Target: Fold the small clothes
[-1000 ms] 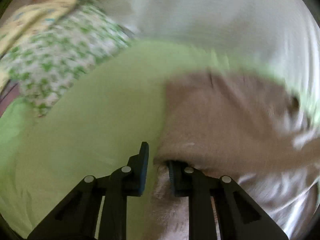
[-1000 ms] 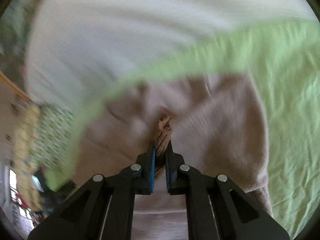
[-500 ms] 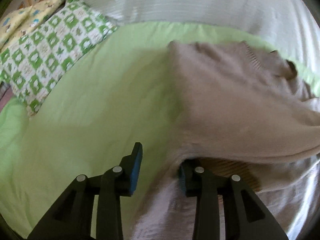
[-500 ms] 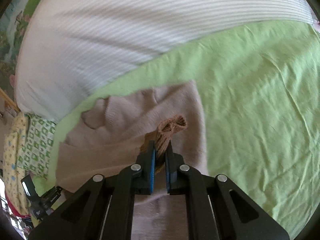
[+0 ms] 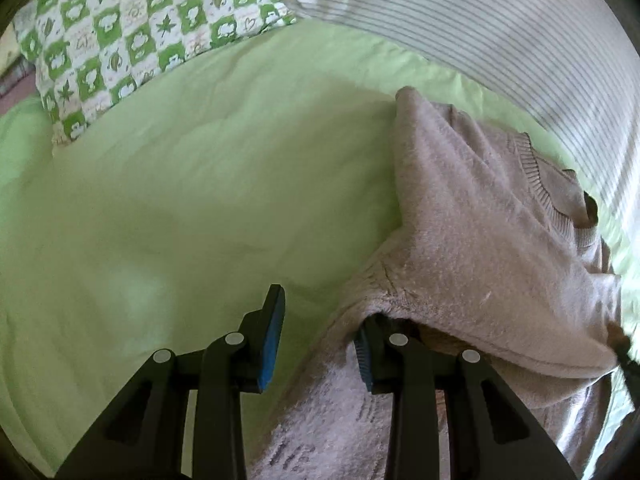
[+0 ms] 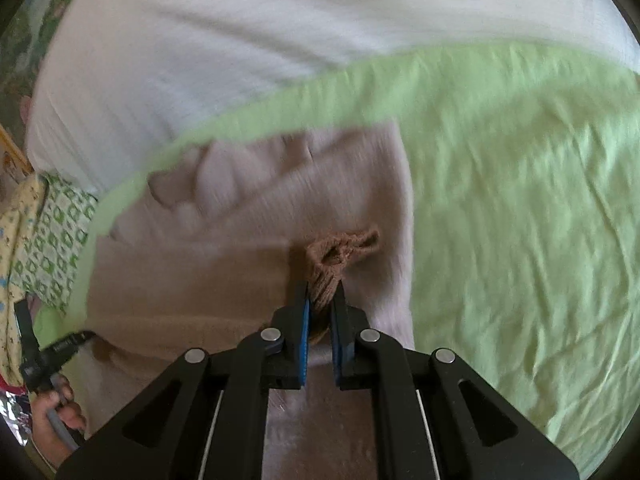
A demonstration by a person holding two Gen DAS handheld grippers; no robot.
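While your right gripper (image 6: 320,320) clamps the cuff (image 6: 332,264), the sweater (image 5: 480,240) lies ahead on the green sheet (image 5: 200,200). Your left gripper (image 5: 320,344) is spread wide, fabric draped over its right finger only; a pull could drag the fold apart. Beyond lie a checked pillow (image 5: 120,40) and a striped pillow (image 5: 480,20).

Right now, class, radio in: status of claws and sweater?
Left claw open, sweater draped over one finger. Right claw shut on sweater cuff. Nothing in the way on green sheet.
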